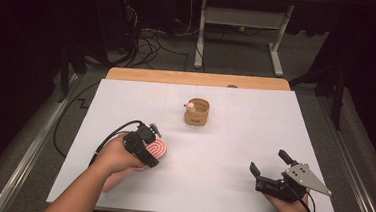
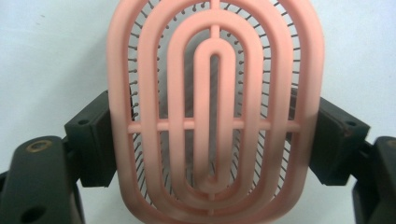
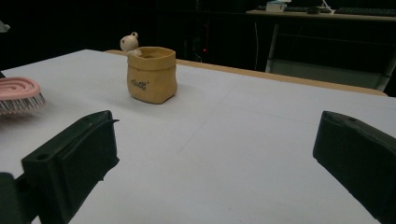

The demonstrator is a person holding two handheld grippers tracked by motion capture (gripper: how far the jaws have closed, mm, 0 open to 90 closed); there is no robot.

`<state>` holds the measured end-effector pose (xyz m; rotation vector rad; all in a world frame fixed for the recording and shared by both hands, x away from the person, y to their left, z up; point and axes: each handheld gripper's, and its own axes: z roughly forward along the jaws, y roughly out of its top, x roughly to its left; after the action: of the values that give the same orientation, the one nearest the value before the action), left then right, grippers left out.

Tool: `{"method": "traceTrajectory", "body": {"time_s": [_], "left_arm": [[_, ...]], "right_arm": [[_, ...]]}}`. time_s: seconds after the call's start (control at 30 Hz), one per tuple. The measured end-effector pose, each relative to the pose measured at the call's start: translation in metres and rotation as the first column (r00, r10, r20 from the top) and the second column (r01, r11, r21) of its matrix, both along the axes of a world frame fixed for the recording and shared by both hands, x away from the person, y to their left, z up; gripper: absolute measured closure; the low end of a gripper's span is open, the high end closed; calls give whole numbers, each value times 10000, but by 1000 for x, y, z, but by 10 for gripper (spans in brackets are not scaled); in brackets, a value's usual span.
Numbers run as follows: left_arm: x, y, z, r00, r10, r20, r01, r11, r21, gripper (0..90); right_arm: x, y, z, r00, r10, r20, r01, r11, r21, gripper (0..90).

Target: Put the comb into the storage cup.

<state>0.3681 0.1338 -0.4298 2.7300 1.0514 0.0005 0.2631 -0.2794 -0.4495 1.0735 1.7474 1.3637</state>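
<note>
A pink hairbrush (image 1: 160,148) with a ringed, open-work head and thin bristles is held just above the white table top at the left. My left gripper (image 1: 150,152) is shut on it, and in the left gripper view both black pads (image 2: 95,135) press on the sides of the brush head (image 2: 215,116). The brush's handle (image 1: 113,180) runs back under the hand. My right gripper (image 1: 269,161) rests near the front right of the table, open with nothing between its fingers (image 3: 79,154).
A small tan pouch (image 1: 197,112) (image 3: 152,74) with a little bear figure (image 3: 129,43) on its rim stands upright at the middle back of the white mat (image 1: 234,134). A wooden table edge (image 1: 198,78) runs behind it. Desk legs and cables lie beyond.
</note>
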Motion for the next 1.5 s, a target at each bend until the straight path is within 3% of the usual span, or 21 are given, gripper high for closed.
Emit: {"method": "traceTrajectory", "body": {"time_s": [0.4, 0.73, 1.13, 1.3, 1.37, 1.4, 1.47, 1.5], "left_arm": [[-8, 9, 15, 9983, 102, 577, -62, 9977, -678, 198], [-15, 15, 28, 9914, 358, 1259, -169, 9887, -1487, 198], [-23, 27, 36, 9729, 776, 2179, -175, 9641, -2650, 197], [-25, 34, 45, 9541, 1216, 2736, -229, 9407, -3385, 197], [-25, 37, 46, 9513, 1334, 2781, -247, 9317, -3623, 197], [-25, 38, 47, 9470, 1453, 2866, -316, 9297, -3671, 197], [-25, 40, 47, 9463, 1513, 2857, -334, 9247, -3791, 197], [-25, 41, 48, 9410, 1641, 2958, -395, 9218, -3857, 197]], "right_arm": [[-2, -1, 0, 10000, -44, 9, 43, 10000, 68, 5], [-2, -1, 1, 10000, -78, 10, 78, 9999, 88, 5], [-3, 0, 2, 9999, -136, 75, 136, 9999, 14, 5], [-4, -1, 2, 9998, -144, 106, 144, 9999, 0, 5], [-4, -1, 2, 9999, -130, 111, 130, 9999, 1, 5], [-4, -1, 2, 9999, -135, 101, 135, 9999, 13, 5], [-4, -1, 2, 9998, -145, 105, 145, 9999, 3, 5], [-4, -1, 2, 9998, -144, 97, 144, 9999, 4, 5]]}}
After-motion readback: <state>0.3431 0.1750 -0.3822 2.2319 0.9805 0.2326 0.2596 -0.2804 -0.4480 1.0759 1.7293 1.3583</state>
